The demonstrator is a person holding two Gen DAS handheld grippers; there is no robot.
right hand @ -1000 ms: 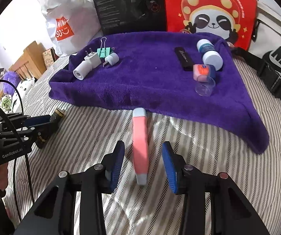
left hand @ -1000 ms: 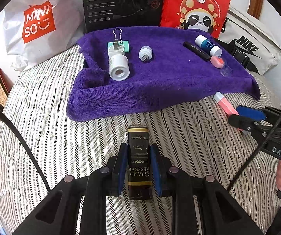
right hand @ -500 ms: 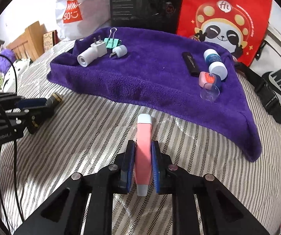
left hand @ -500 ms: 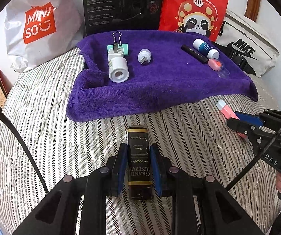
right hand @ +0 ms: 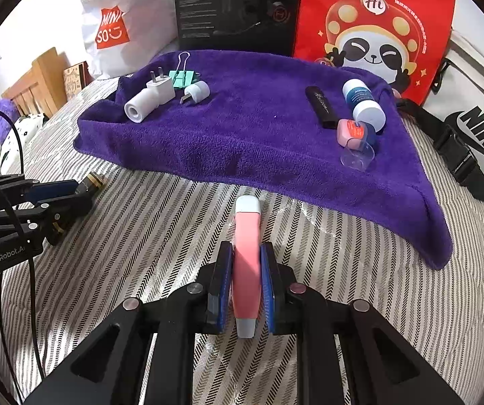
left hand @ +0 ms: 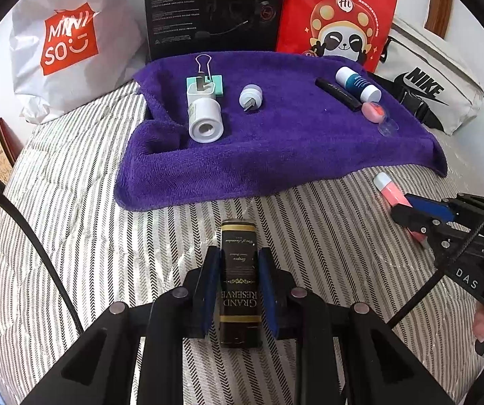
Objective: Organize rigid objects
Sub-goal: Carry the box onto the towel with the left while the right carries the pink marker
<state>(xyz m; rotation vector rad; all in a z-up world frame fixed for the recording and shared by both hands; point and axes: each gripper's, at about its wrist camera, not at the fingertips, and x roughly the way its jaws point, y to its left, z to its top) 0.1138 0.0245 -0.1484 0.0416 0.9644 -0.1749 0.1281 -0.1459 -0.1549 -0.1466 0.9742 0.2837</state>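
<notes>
Your left gripper (left hand: 238, 290): clenched on a black-and-gold box (left hand: 240, 283) lettered "GRAND RESERVE", held over the striped bedcover (left hand: 73, 236) at 6 o'clock of the purple towel (left hand: 275, 155). Its near end is cut off behind the fingers.

On the towel, at 10 o'clock: white plug adapter (left hand: 204, 114), teal binder clip (left hand: 204, 81) partly hidden behind it, small round plug (left hand: 250, 98).

At 2 o'clock: black stick (left hand: 338, 94), its lettering too small to read; blue-and-white bottle (left hand: 358, 84); pink case (left hand: 373, 113) touching a clear cap (left hand: 387, 128).

Your right gripper (right hand: 247, 290): clenched on a pink tube with pale blue ends (right hand: 247, 263), over the bedcover just off the towel's near edge.

Behind the towel: MINISO bag (left hand: 66, 44), black carton (left hand: 214, 10), red panda bag (left hand: 339, 17), Nike bag (left hand: 434, 91), edges cropped.
</notes>
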